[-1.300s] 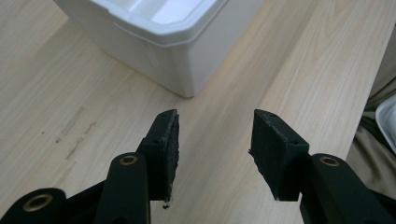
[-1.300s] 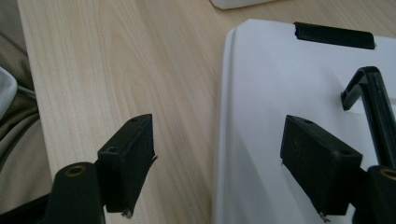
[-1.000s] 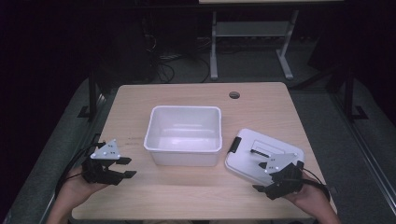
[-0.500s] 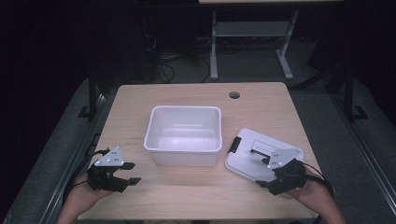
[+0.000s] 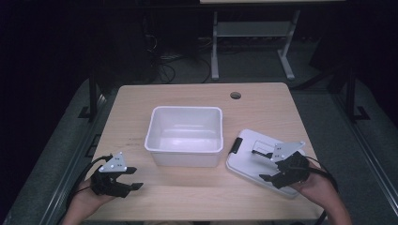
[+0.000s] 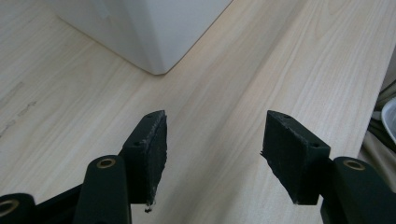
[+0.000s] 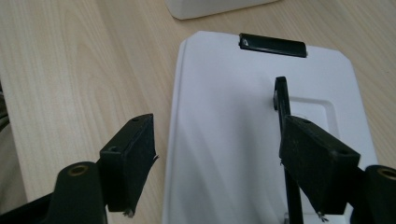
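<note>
Pale wood surface (image 5: 263, 112), dark room | empty white plastic tub (image 5: 185, 134) ahead of left tool (image 5: 127, 178) | flat white lid (image 5: 256, 159) under right tool (image 5: 268, 170) | both tools' jaws apart, nothing held | lid not yet fitted, likely all remains

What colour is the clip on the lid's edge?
Black. The clip on the white lid shows best in the right gripper view.

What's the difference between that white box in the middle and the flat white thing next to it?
The white tub is deep, open on top and looks empty; the lid is flat and shallow. The tub is plain white, while the lid carries a black clip and a thin black handle. The tub lies square to the table, the lid skewed. The right gripper hovers open over the lid; none is at the tub. Both are white plastic.
</note>
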`<state>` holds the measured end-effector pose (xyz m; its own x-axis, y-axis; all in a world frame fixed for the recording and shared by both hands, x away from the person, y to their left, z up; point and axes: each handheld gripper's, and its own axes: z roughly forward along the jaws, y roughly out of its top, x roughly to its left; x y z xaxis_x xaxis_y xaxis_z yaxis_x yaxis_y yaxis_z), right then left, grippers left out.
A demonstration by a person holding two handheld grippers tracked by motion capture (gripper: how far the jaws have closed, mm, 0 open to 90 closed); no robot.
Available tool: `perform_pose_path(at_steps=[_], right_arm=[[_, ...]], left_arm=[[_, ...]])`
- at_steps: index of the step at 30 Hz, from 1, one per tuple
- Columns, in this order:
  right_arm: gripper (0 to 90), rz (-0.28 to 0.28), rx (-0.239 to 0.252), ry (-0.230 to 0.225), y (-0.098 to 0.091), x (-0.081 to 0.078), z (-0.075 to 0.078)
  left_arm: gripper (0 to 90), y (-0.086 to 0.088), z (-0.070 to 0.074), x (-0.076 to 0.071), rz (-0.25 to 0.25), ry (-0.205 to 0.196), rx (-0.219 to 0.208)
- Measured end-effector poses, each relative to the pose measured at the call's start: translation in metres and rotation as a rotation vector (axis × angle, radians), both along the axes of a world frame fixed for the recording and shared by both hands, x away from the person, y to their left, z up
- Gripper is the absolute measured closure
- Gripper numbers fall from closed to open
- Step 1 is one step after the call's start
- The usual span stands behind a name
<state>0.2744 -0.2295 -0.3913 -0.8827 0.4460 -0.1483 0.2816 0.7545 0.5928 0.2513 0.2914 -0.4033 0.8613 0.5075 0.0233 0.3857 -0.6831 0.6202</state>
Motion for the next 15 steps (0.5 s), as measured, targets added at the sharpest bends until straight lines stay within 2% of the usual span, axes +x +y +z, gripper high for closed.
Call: perform_pose_path(at_steps=[7, 15], right_arm=[[29.6, -0.016, 0.005, 0.015, -0.005, 0.013, -0.001], [36.1, -0.048, -0.024, 0.028, -0.009, 0.030, -0.002]], left_arm=[[37.8, -0.003, -0.006, 0.000, -0.004, 0.003, -0.006], [36.4, -0.008, -0.007, 0.000, -0.013, -0.004, 0.007]])
